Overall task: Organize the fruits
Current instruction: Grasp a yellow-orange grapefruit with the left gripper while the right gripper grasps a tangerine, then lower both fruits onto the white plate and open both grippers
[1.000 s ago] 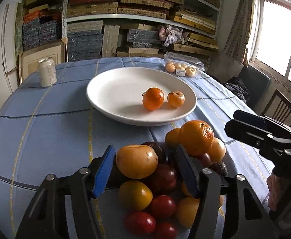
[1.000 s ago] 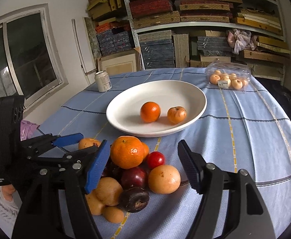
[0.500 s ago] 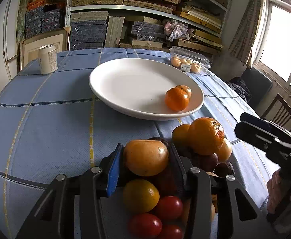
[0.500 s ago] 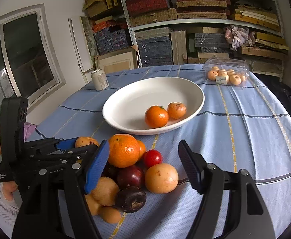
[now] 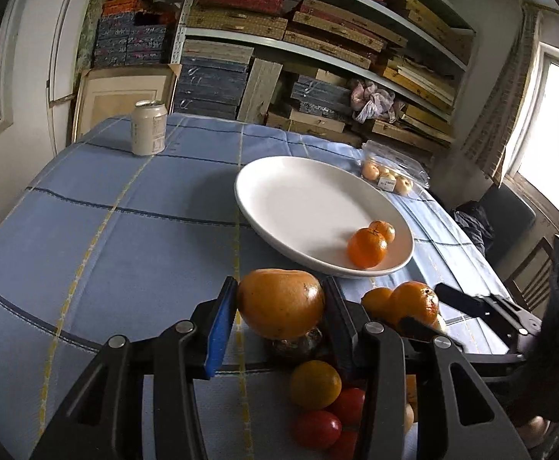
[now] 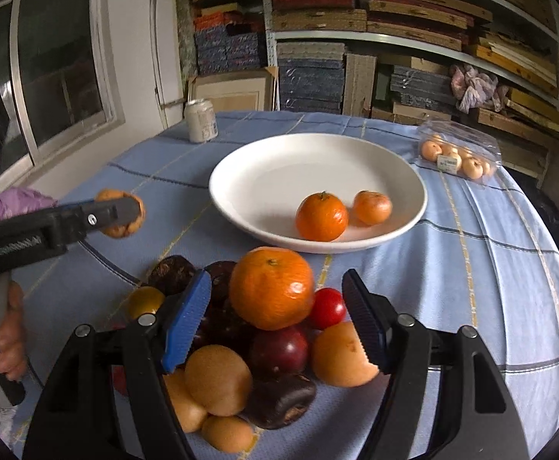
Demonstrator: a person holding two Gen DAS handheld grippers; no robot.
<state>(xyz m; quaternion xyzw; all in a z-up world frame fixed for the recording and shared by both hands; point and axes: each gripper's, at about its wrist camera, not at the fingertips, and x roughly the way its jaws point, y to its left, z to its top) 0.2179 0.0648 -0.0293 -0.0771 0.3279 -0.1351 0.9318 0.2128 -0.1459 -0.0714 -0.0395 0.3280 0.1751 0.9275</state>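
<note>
The left gripper (image 5: 281, 306) clamps a yellow-orange fruit (image 5: 280, 303), lifted above the blue tablecloth (image 5: 126, 249), left of the white plate (image 6: 279, 161) holding two mandarins (image 6: 321, 216). The right gripper (image 6: 277, 318) hangs wide open around the big mandarin (image 6: 271, 287) topping the fruit pile (image 6: 279, 352).

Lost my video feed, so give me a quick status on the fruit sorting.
Left gripper shut on yellow-orange fruit, lifted off pile. Right gripper open around big orange. Plate holds two oranges, path clear.
</note>
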